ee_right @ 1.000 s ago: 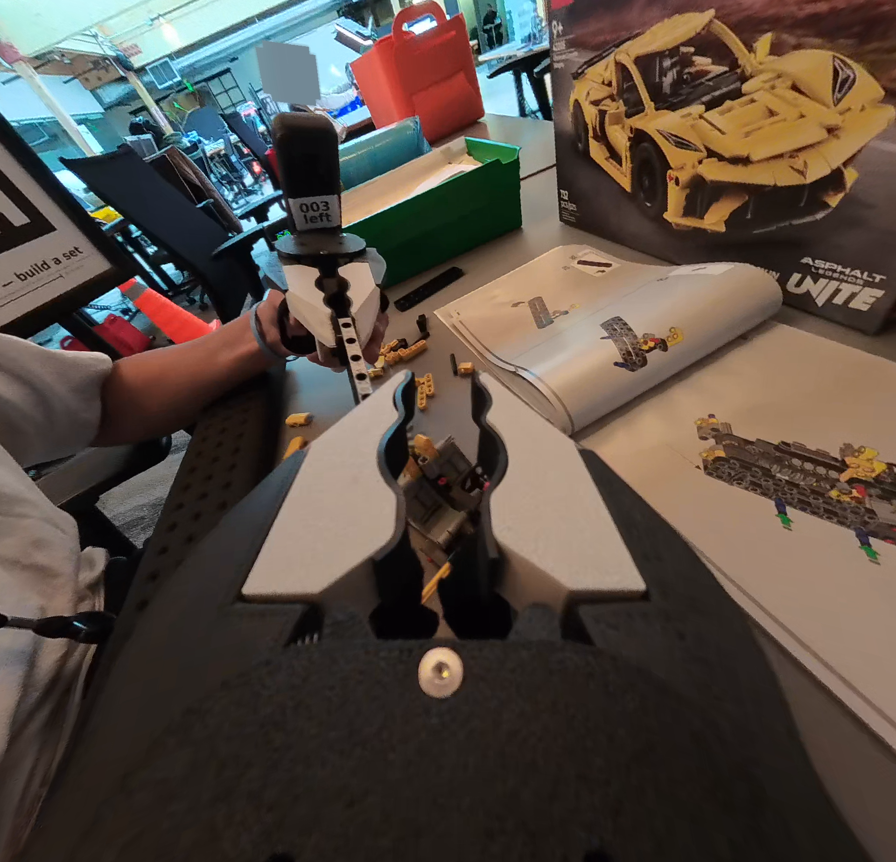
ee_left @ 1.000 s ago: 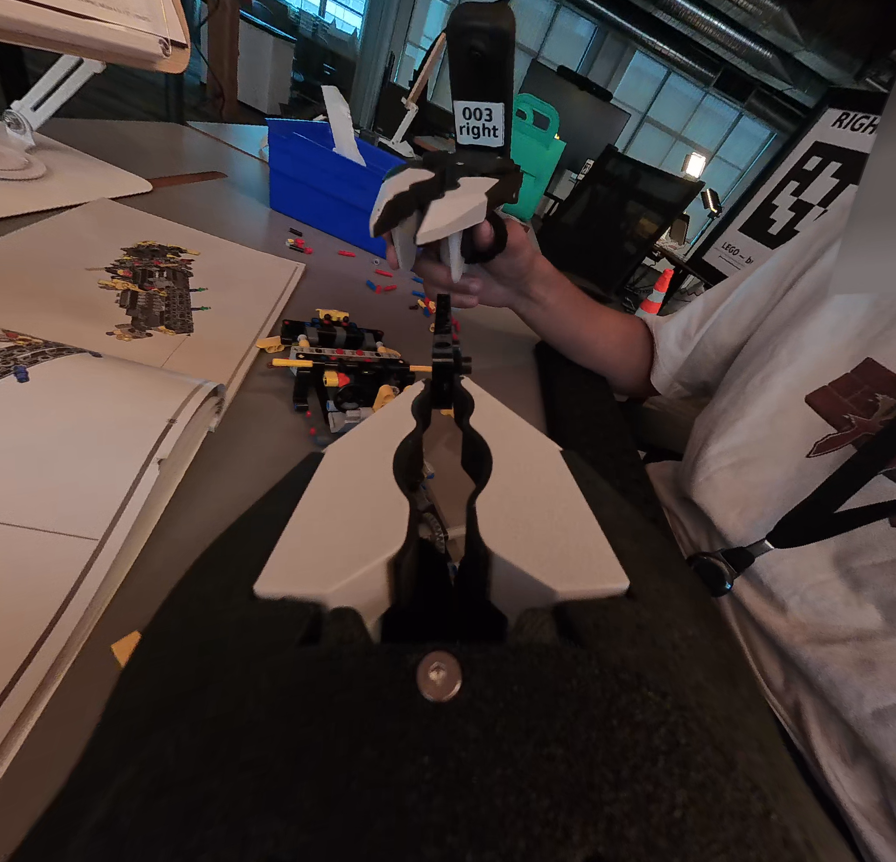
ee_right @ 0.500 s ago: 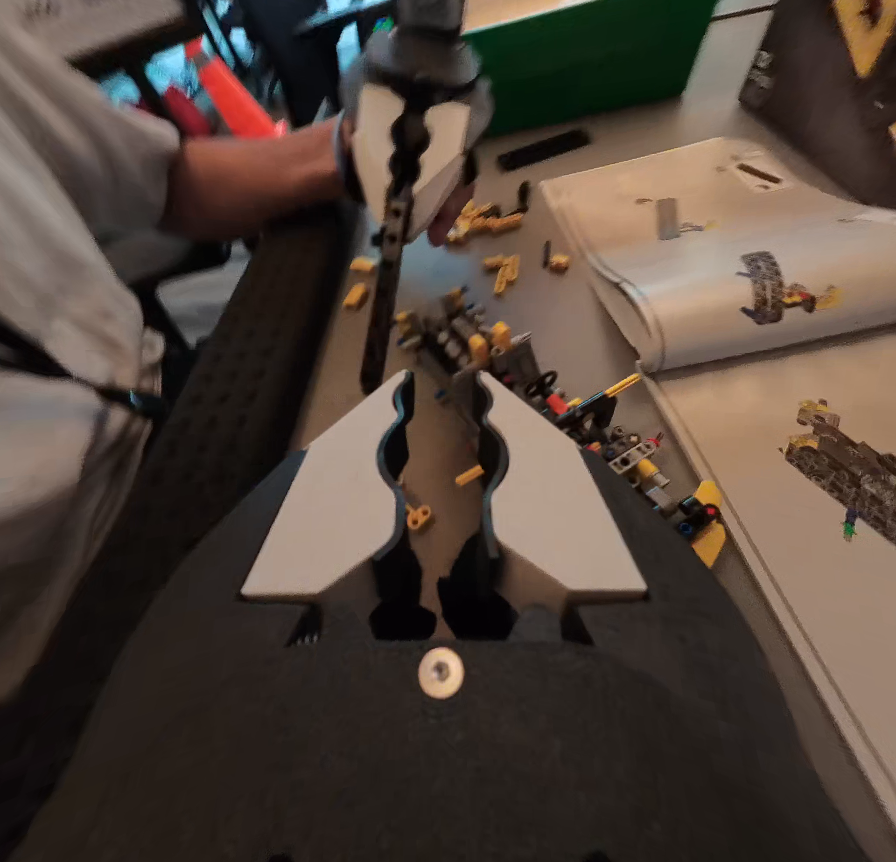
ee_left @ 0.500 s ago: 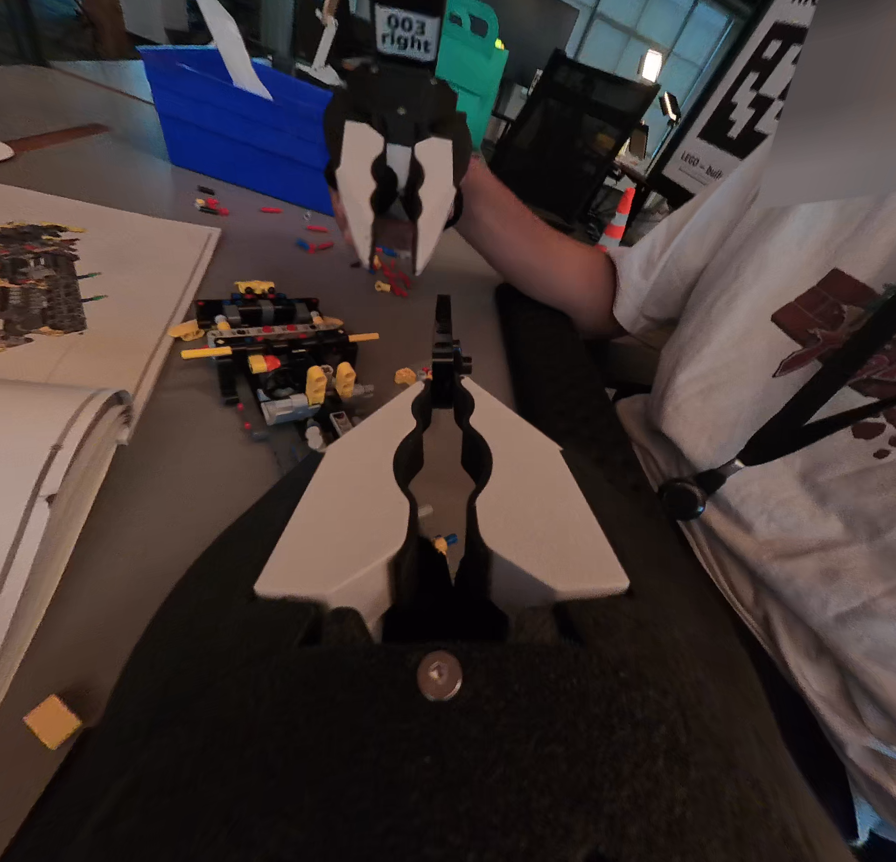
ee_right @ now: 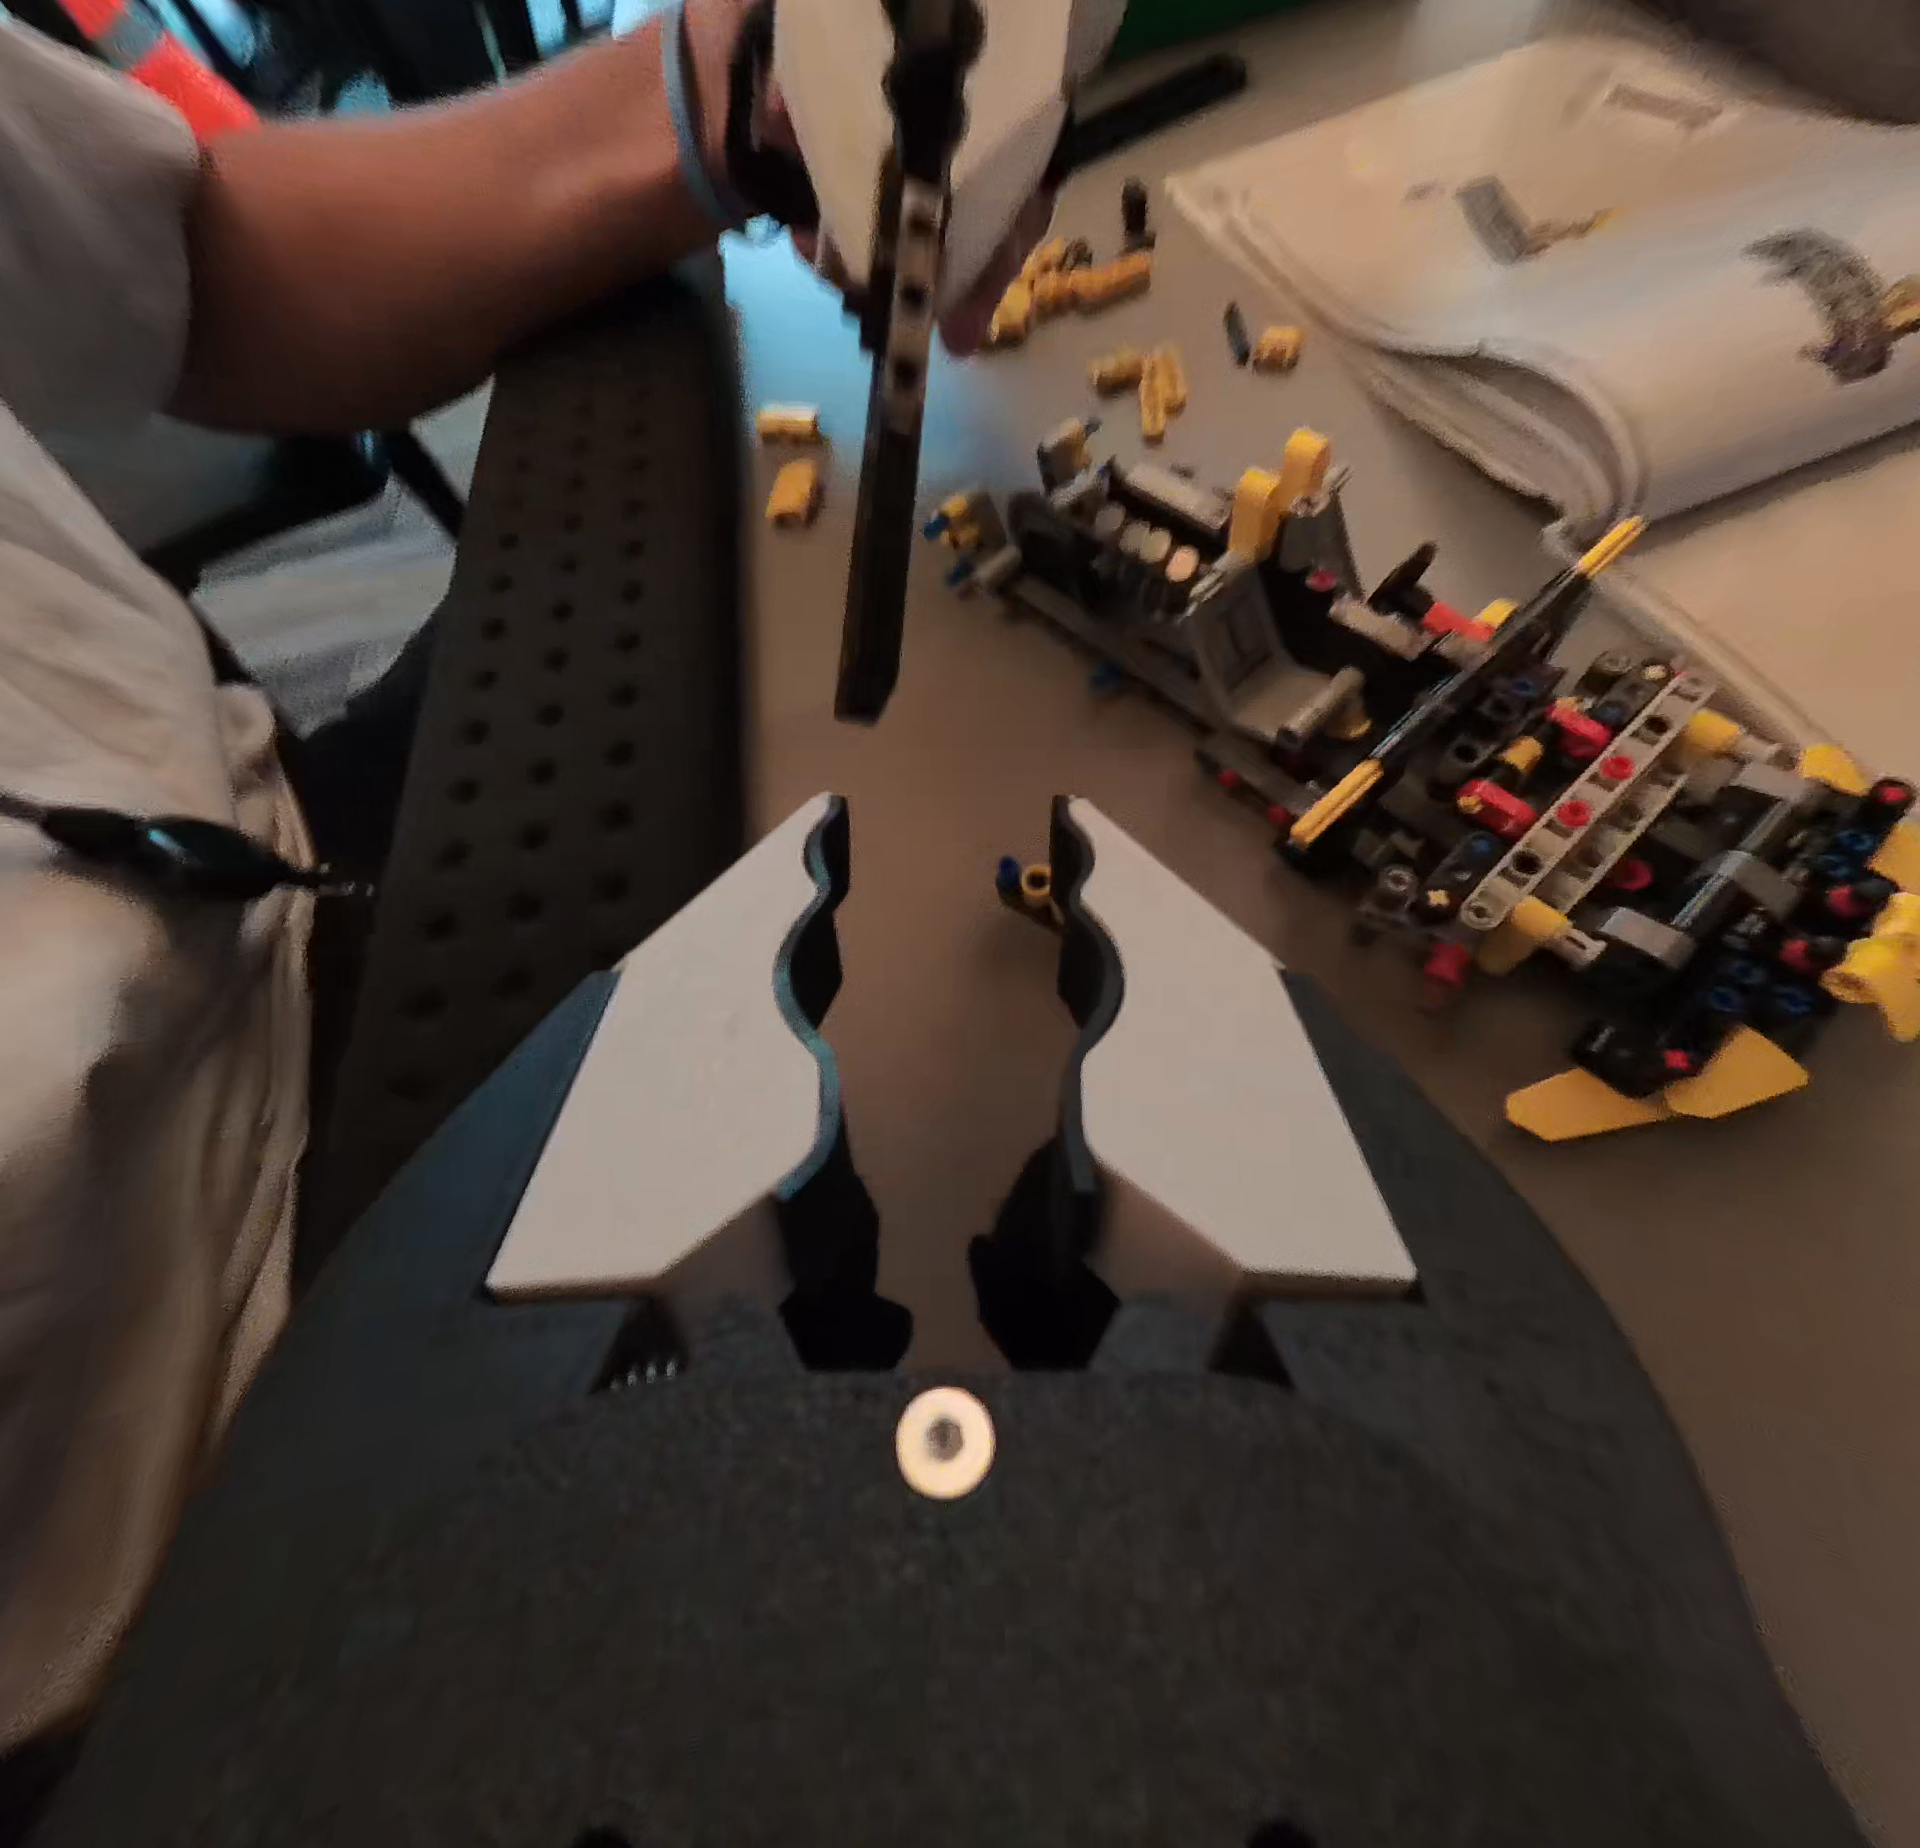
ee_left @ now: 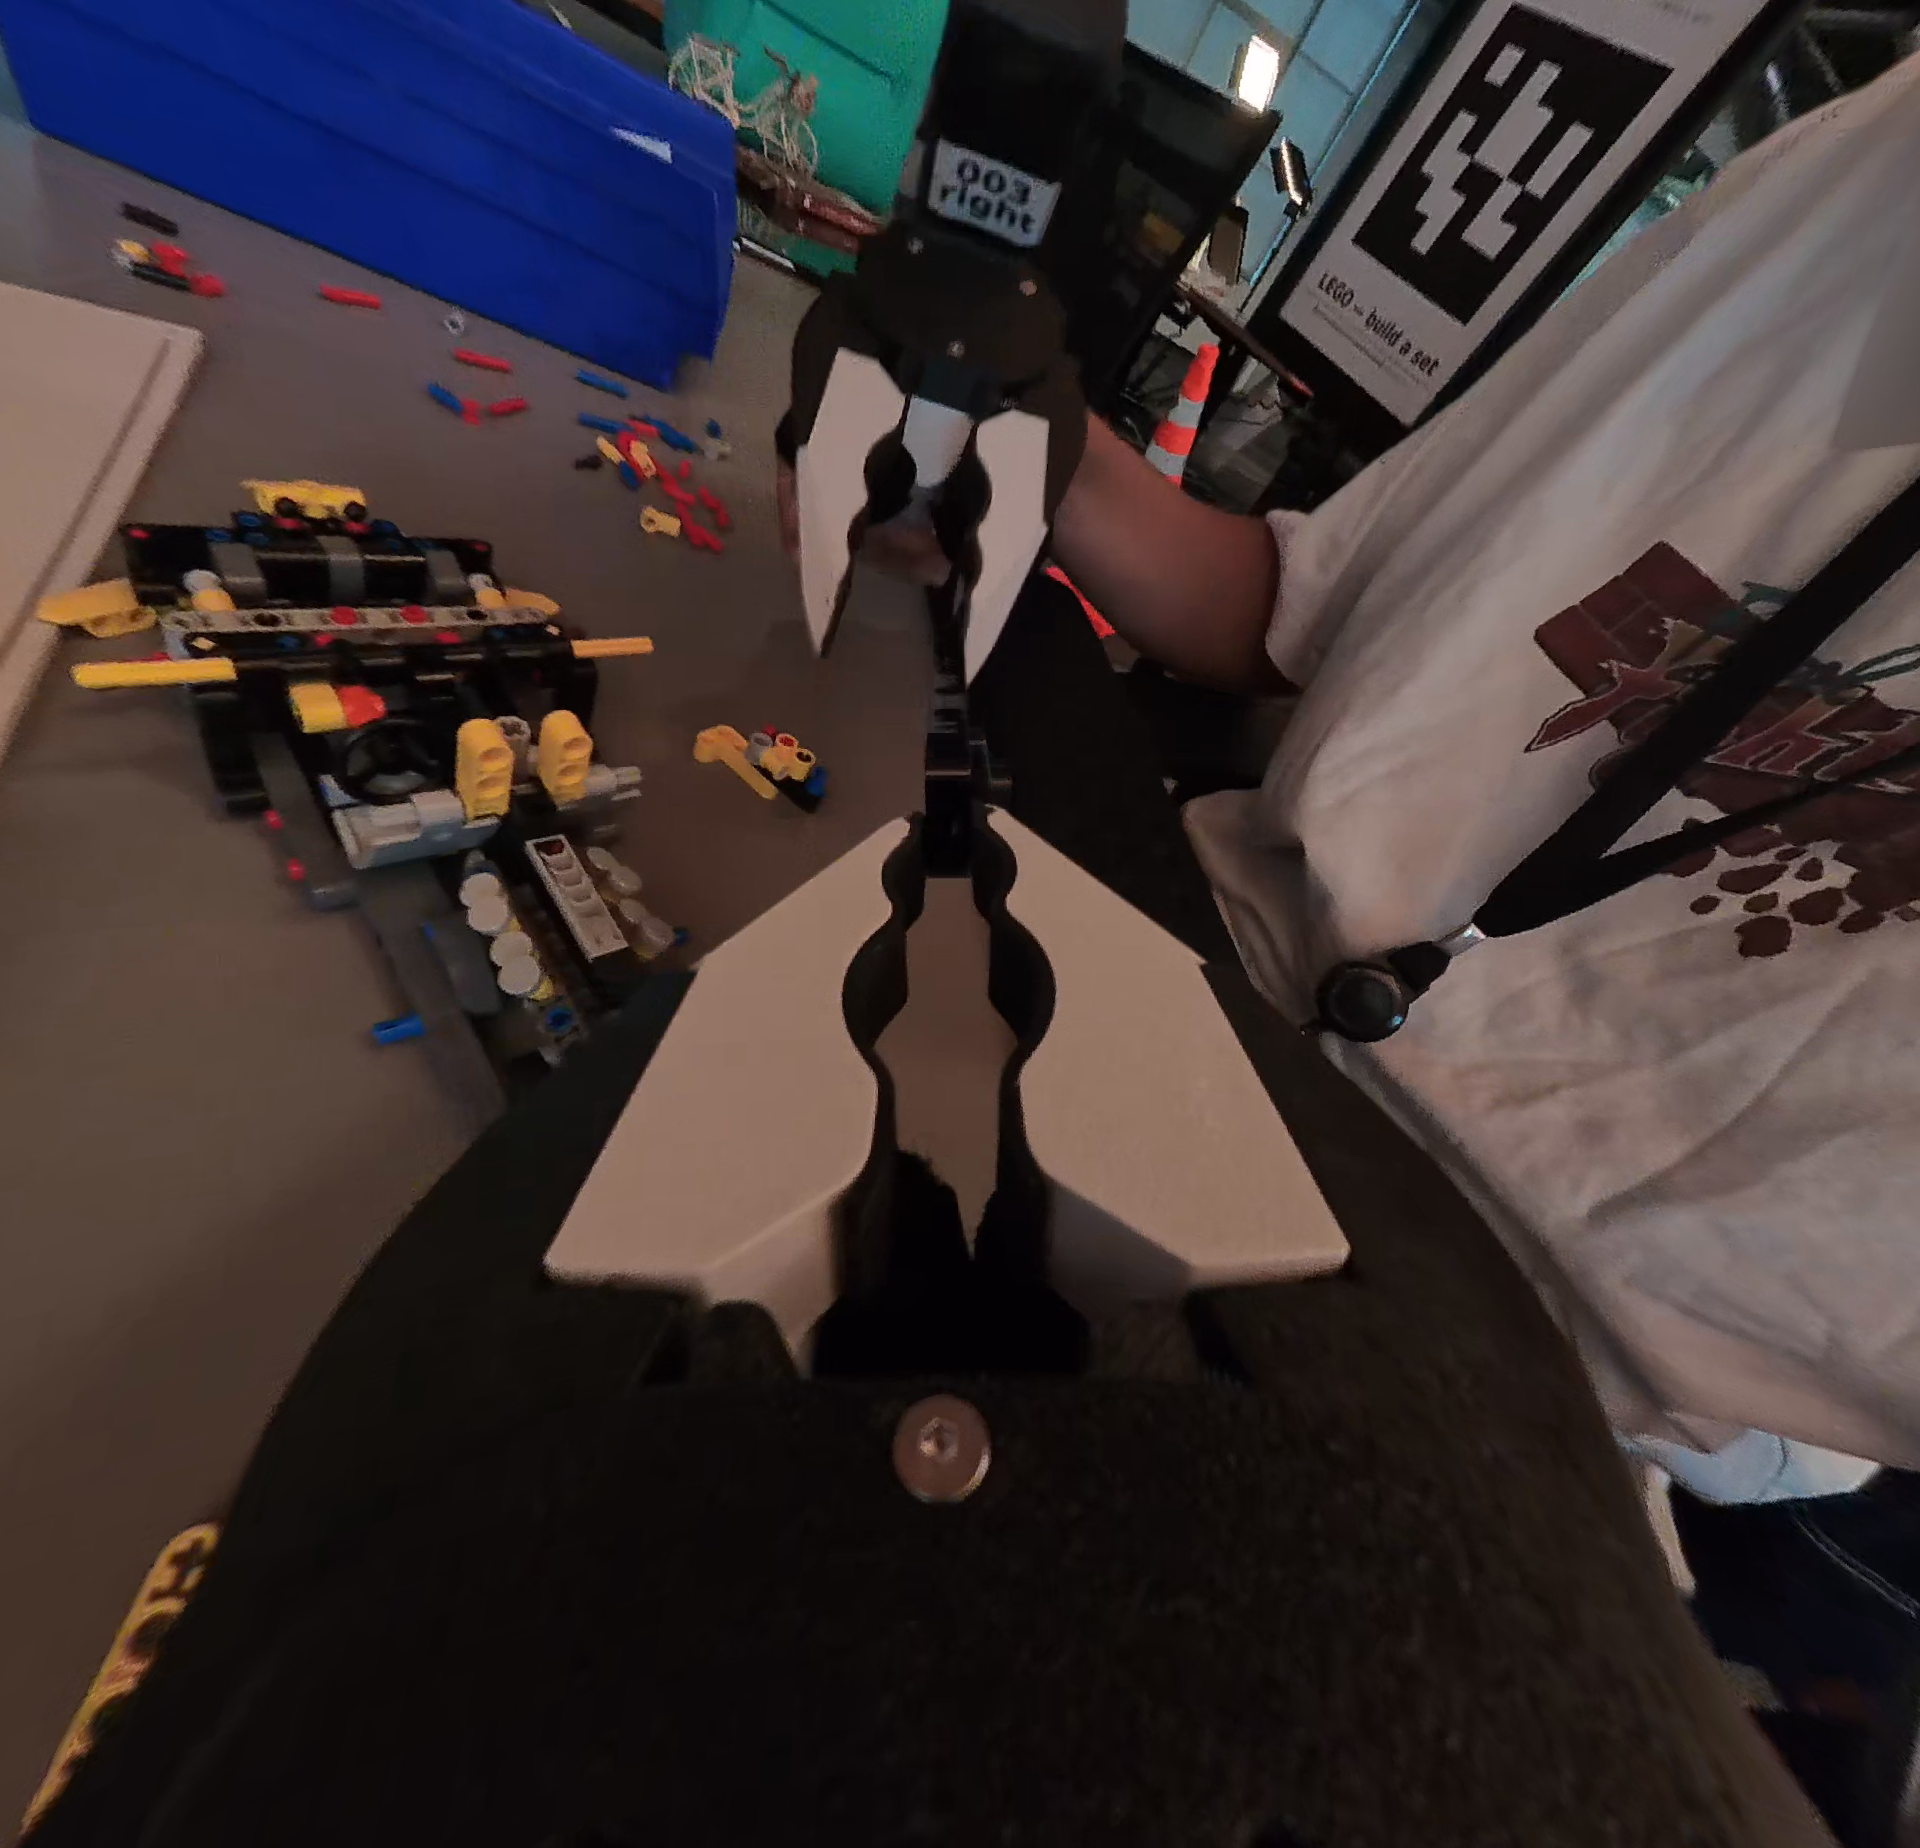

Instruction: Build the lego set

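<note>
My left gripper (ee_left: 951,832) is shut on one end of a long black holed beam (ee_left: 948,697), which sticks out forward from its tips. In the right wrist view the left gripper (ee_right: 920,229) comes in from the top and the beam (ee_right: 891,468) hangs down toward me. My right gripper (ee_right: 951,811) is open and empty, its tips just below the beam's free end. In the left wrist view the right gripper (ee_left: 899,645) faces mine, fingers apart around the beam's far end. The half-built black, grey and yellow car chassis (ee_left: 353,676) (ee_right: 1403,738) lies on the table beside them.
A small yellow and blue sub-piece (ee_left: 764,759) (ee_right: 1029,879) lies near the right fingertip. Loose red and blue pins (ee_left: 644,458) lie before a blue bin (ee_left: 364,136). Yellow pieces (ee_right: 1091,281) sit by the open instruction booklet (ee_right: 1610,292). A black perforated chair back (ee_right: 561,655) borders the table edge. My hands' fingertips stand some 11 cm from each other.
Both grippers have come down and closer together over the table beside the chassis. The right gripper has opened a little wider and now faces the beam's free end.
</note>
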The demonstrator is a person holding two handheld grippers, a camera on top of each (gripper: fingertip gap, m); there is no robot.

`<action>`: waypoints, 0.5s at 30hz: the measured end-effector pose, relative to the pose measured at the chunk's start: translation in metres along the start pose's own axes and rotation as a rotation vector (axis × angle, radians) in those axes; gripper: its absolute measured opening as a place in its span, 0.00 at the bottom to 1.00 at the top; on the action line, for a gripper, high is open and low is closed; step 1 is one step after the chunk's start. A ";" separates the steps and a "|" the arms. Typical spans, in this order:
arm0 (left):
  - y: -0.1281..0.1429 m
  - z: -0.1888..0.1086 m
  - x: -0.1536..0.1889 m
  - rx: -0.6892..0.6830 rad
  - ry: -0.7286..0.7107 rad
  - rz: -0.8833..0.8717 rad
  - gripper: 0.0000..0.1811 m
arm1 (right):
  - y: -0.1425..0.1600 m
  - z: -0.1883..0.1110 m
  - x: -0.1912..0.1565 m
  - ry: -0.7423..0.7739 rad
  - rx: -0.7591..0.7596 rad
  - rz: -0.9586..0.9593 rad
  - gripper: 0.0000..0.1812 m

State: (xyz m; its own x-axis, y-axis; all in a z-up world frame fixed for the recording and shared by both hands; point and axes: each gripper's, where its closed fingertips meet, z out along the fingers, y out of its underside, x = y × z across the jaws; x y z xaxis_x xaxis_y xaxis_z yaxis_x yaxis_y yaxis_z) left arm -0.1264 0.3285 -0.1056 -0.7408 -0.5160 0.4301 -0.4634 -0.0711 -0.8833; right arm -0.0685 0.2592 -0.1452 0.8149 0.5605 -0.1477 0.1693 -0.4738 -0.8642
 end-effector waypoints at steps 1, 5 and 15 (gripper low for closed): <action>0.002 0.002 0.001 -0.013 0.003 0.000 0.05 | -0.006 -0.002 0.002 0.034 0.049 -0.001 0.21; 0.003 0.005 -0.002 -0.017 -0.010 -0.013 0.05 | -0.017 -0.009 0.021 0.162 0.208 0.046 0.16; 0.003 0.007 -0.005 -0.019 -0.027 -0.021 0.05 | -0.013 -0.025 0.048 0.216 0.279 0.135 0.16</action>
State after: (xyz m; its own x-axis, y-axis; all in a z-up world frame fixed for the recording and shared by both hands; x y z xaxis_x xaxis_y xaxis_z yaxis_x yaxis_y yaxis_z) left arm -0.1211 0.3247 -0.1118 -0.7178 -0.5374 0.4427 -0.4878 -0.0656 -0.8705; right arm -0.0179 0.2749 -0.1293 0.9229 0.3349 -0.1900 -0.0808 -0.3139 -0.9460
